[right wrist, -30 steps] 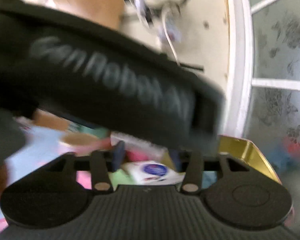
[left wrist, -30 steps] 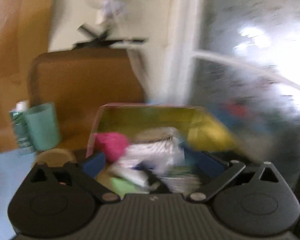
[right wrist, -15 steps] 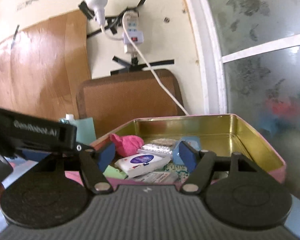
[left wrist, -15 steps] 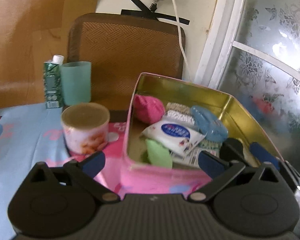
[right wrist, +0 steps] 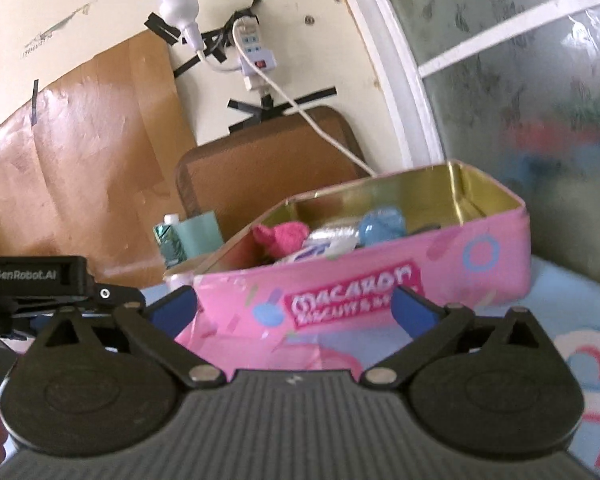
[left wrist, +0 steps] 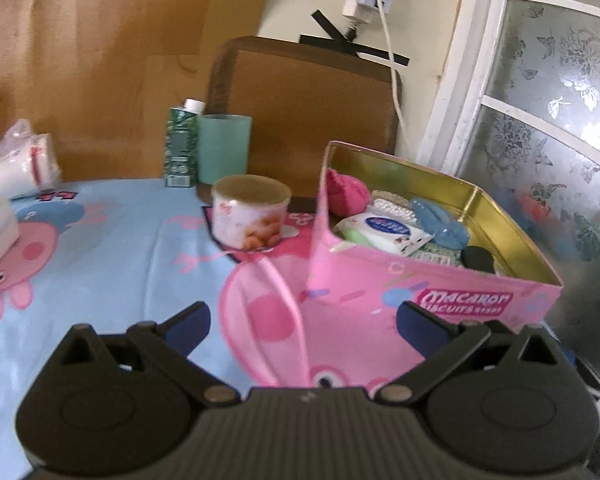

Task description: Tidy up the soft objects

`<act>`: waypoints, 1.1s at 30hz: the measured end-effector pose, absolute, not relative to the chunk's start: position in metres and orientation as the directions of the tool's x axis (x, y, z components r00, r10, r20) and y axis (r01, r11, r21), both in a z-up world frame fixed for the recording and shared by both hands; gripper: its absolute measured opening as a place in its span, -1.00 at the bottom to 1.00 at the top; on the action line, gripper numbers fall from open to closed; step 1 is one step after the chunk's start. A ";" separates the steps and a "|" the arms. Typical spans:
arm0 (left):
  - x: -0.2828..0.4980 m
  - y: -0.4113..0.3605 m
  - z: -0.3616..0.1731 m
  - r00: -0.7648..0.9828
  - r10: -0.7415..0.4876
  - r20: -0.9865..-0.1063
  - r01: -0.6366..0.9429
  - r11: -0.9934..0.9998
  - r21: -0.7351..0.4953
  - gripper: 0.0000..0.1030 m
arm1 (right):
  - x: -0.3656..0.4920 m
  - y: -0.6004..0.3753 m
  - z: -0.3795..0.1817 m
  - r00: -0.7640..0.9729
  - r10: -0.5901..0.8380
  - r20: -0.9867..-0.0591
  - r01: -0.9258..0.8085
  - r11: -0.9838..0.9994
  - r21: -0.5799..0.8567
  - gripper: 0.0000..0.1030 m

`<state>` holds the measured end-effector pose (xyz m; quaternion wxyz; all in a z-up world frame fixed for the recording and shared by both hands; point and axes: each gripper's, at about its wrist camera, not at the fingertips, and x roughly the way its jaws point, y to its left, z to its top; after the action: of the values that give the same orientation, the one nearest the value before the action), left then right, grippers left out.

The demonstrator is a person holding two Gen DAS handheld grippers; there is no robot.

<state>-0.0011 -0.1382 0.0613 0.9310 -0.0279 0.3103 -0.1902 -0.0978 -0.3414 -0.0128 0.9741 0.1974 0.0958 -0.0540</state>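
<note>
A pink biscuit tin (left wrist: 428,284) (right wrist: 384,276) stands open on the cartoon tablecloth. It holds a pink soft lump (left wrist: 346,192) (right wrist: 288,234), a white wipes pack (left wrist: 384,232), a blue pouch (left wrist: 440,224) (right wrist: 382,222) and a green piece (left wrist: 354,236). My left gripper (left wrist: 304,322) is open and empty, low over the cloth just left of the tin's near corner. My right gripper (right wrist: 294,306) faces the tin's long labelled side, its jaws opening wide with nothing held between them. The left gripper's body (right wrist: 32,276) shows at the right view's left edge.
A small printed can (left wrist: 250,216) stands left of the tin. Behind it are a teal cup (left wrist: 224,148) and a green carton (left wrist: 182,144). A white bag (left wrist: 20,164) lies far left. A brown chair back (left wrist: 308,112) and a frosted window (left wrist: 540,120) close the far side.
Both grippers have drawn back from over the tin to the cloth in front of it. The right jaws have spread wider. The left gripper has shifted left.
</note>
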 end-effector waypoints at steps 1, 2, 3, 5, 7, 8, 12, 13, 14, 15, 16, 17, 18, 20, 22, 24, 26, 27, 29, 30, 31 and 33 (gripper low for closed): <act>-0.004 -0.135 0.060 0.739 -0.366 -0.566 0.332 0.928 -0.167 0.99 | -0.099 -0.339 -0.013 0.975 -0.062 -0.216 0.142 0.915 0.379 1.00; -0.007 -0.131 0.059 0.741 -0.365 -0.565 0.329 0.929 -0.169 0.99 | -0.101 -0.336 -0.013 0.973 -0.056 -0.223 0.140 0.913 0.384 1.00; -0.009 -0.127 0.058 0.740 -0.364 -0.565 0.326 0.930 -0.172 0.99 | -0.103 -0.333 -0.013 0.972 -0.052 -0.228 0.139 0.912 0.386 1.00; -0.014 -0.121 0.055 0.736 -0.369 -0.568 0.327 0.928 -0.178 0.99 | -0.106 -0.324 -0.011 0.971 -0.045 -0.236 0.136 0.913 0.384 1.00; -0.018 -0.116 0.053 0.733 -0.372 -0.570 0.336 0.926 -0.173 0.99 | -0.108 -0.315 -0.009 0.970 -0.036 -0.239 0.127 0.918 0.376 1.00; -0.021 -0.113 0.051 0.733 -0.374 -0.568 0.346 0.924 -0.163 0.99 | -0.109 -0.311 -0.008 0.970 -0.033 -0.239 0.122 0.921 0.371 1.00; -0.029 -0.107 0.047 0.753 -0.324 -0.572 0.336 0.938 -0.088 0.99 | -0.112 -0.294 -0.002 0.973 -0.026 -0.230 0.108 0.929 0.355 1.00; -0.030 -0.105 0.046 0.758 -0.308 -0.575 0.328 0.942 -0.071 0.99 | -0.112 -0.291 -0.001 0.973 -0.023 -0.229 0.105 0.930 0.353 1.00; -0.031 -0.103 0.046 0.759 -0.299 -0.578 0.324 0.944 -0.062 0.99 | -0.112 -0.288 -0.001 0.973 -0.021 -0.229 0.102 0.931 0.351 1.00; -0.031 -0.101 0.046 0.759 -0.291 -0.582 0.320 0.946 -0.055 0.99 | -0.112 -0.284 -0.001 0.973 -0.018 -0.232 0.100 0.932 0.348 1.00; -0.031 -0.099 0.045 0.760 -0.283 -0.585 0.315 0.948 -0.050 0.99 | -0.112 -0.282 -0.001 0.972 -0.016 -0.235 0.099 0.933 0.346 1.00; -0.032 -0.097 0.045 0.761 -0.276 -0.587 0.309 0.950 -0.046 0.99 | -0.112 -0.280 -0.001 0.971 -0.014 -0.238 0.098 0.934 0.345 1.00; -0.032 -0.095 0.045 0.764 -0.269 -0.586 0.302 0.952 -0.043 0.99 | -0.112 -0.278 -0.001 0.970 -0.011 -0.241 0.096 0.934 0.343 1.00; -0.033 -0.092 0.045 0.775 -0.252 -0.580 0.286 0.958 -0.034 0.99 | -0.112 -0.276 -0.002 0.968 -0.010 -0.251 0.098 0.936 0.338 1.00; -0.035 -0.091 0.045 0.787 -0.230 -0.573 0.269 0.963 -0.017 0.99 | -0.112 -0.275 -0.002 0.967 -0.008 -0.254 0.096 0.937 0.337 1.00; -0.036 -0.090 0.046 0.796 -0.209 -0.568 0.258 0.966 0.006 0.99 | -0.113 -0.275 -0.002 0.968 -0.006 -0.252 0.094 0.936 0.340 1.00; -0.036 -0.092 0.047 0.803 -0.189 -0.566 0.251 0.967 0.033 0.99 | -0.113 -0.274 -0.002 0.968 -0.008 -0.251 0.096 0.936 0.339 1.00; -0.037 -0.093 0.047 0.806 -0.182 -0.564 0.249 0.967 0.045 0.99 | -0.113 -0.274 -0.002 0.968 -0.010 -0.251 0.097 0.936 0.340 1.00; -0.039 -0.095 0.048 0.812 -0.174 -0.558 0.251 0.966 0.063 0.99 | -0.114 -0.275 -0.003 0.968 -0.010 -0.251 0.098 0.934 0.343 1.00; -0.040 -0.097 0.048 0.813 -0.176 -0.555 0.254 0.965 0.067 0.99 | -0.114 -0.277 -0.003 0.968 -0.008 -0.252 0.098 0.933 0.346 1.00; -0.041 -0.097 0.048 0.814 -0.179 -0.553 0.259 0.964 0.069 1.00 | -0.114 -0.277 -0.004 0.968 -0.010 -0.252 0.100 0.932 0.348 1.00; -0.042 -0.099 0.048 0.816 -0.176 -0.551 0.261 0.962 0.079 0.99 | -0.114 -0.279 -0.005 0.968 -0.013 -0.252 0.104 0.930 0.353 1.00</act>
<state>-0.0418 -0.0994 0.0477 0.9498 0.0756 0.2810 -0.1151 -0.1139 -0.2791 -0.0049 0.9745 0.1850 0.1237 -0.0300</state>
